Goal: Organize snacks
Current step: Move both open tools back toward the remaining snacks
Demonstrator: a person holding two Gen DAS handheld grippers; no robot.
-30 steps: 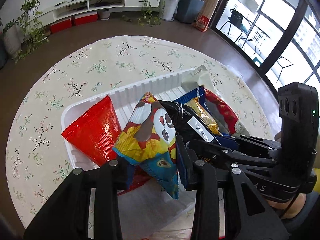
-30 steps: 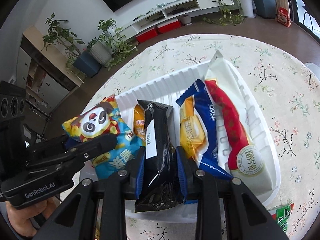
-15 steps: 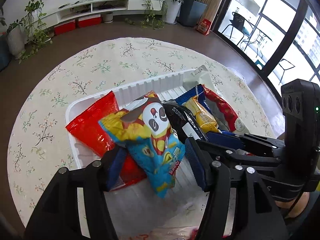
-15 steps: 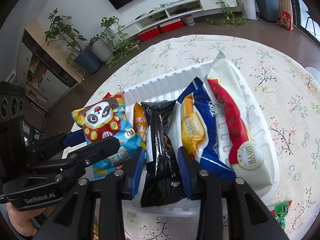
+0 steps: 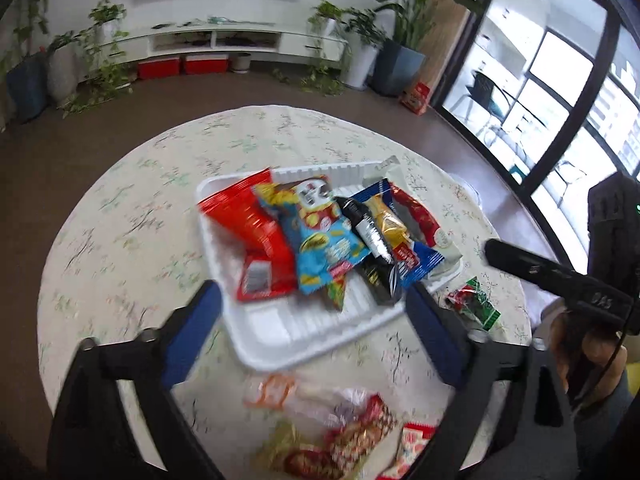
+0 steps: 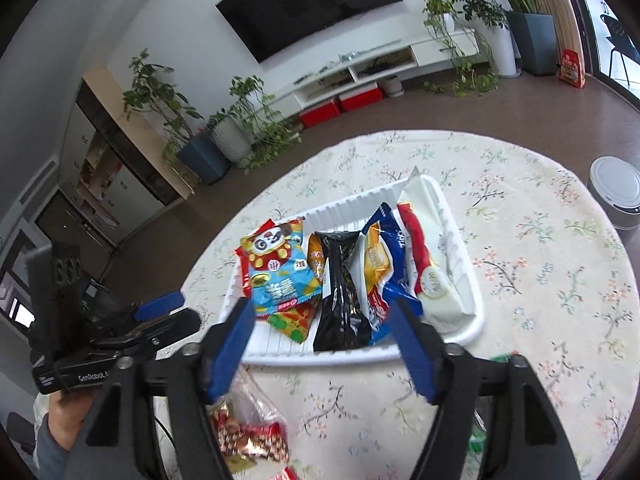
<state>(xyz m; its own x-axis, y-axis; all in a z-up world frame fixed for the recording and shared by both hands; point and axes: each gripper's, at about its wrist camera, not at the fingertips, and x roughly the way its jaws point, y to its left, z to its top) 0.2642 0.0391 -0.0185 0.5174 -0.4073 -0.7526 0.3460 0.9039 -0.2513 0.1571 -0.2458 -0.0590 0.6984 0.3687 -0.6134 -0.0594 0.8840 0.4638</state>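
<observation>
Both grippers hang above the near edge of the white tray (image 6: pixel 460 236), nothing between their fingers. Left gripper (image 5: pixel 312 320) jaws spread wide, having just been opening; right gripper (image 6: pixel 324 340) jaws apart, likewise just opening. In the tray, side by side: red bag (image 5: pixel 256 236), panda snack bag (image 6: pixel 276 268), black packet (image 6: pixel 340 292), blue packet (image 6: pixel 384 264), white packet (image 6: pixel 436 264). Loose wrapped snacks (image 6: pixel 248 436) lie on the floral tablecloth (image 6: pixel 540 280) in front of the tray.

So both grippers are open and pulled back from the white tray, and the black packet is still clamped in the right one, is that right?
Not quite. The black packet is not clamped: it lies in the white tray, clear of the right gripper, whose jaws have just been opening with nothing between them. The right wrist view shows it. The left gripper is open too, back from the tray.
</observation>
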